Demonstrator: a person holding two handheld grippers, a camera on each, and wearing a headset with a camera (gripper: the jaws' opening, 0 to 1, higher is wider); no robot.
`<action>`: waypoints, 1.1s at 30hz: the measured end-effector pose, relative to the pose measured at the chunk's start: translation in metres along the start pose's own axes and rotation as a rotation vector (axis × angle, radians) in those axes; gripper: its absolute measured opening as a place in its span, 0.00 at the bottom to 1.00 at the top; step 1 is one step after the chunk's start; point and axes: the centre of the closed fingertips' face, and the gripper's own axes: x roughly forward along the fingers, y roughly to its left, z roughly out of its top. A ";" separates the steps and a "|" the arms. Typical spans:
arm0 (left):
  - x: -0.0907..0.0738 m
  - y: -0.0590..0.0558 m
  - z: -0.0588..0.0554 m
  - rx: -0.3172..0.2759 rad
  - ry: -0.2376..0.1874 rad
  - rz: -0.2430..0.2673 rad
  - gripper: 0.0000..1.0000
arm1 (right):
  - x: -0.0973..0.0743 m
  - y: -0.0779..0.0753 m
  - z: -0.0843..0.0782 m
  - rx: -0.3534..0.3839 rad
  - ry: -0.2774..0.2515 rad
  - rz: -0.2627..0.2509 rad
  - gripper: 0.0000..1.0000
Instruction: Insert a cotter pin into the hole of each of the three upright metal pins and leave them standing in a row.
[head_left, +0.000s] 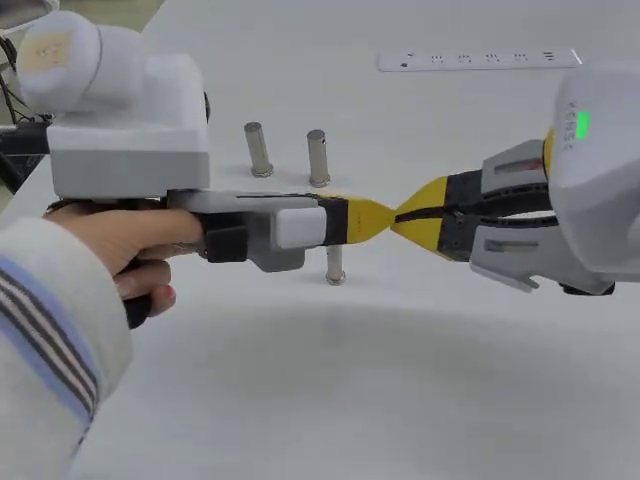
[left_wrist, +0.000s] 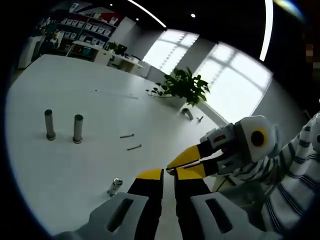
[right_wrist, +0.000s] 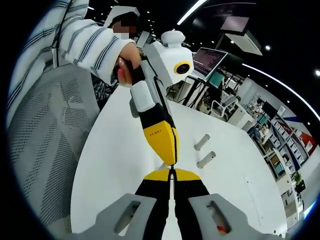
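Fingers (head_left: 365, 218) of your left gripper (head_left: 389, 221) are pinched narrow and meet, tip to tip, the equally narrow tips of your right gripper (head_left: 398, 220). A thin sliver (right_wrist: 171, 176) shows between the right ones. I judge it to be a cotter pin handed across for a better grip, but I cannot tell which side holds it. Directly below the tips stands one upright pin (head_left: 335, 268). A second pin (head_left: 257, 148) and a third pin (head_left: 317, 157) stand beyond them. Two spare cotter pins (left_wrist: 126, 135) lie ahead of the left fingers on the tabletop (head_left: 400, 400). You hold both grippers level, pointing at each other.
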 end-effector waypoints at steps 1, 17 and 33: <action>0.000 0.000 0.000 0.000 0.002 0.000 0.04 | 0.000 0.000 0.000 0.002 -0.001 -0.002 0.00; 0.000 -0.002 -0.003 -0.041 0.010 -0.027 0.02 | 0.001 0.005 0.006 -0.014 0.001 0.019 0.00; -0.005 0.005 -0.003 -0.072 0.003 -0.008 0.00 | 0.002 0.008 0.010 -0.034 -0.003 0.032 0.00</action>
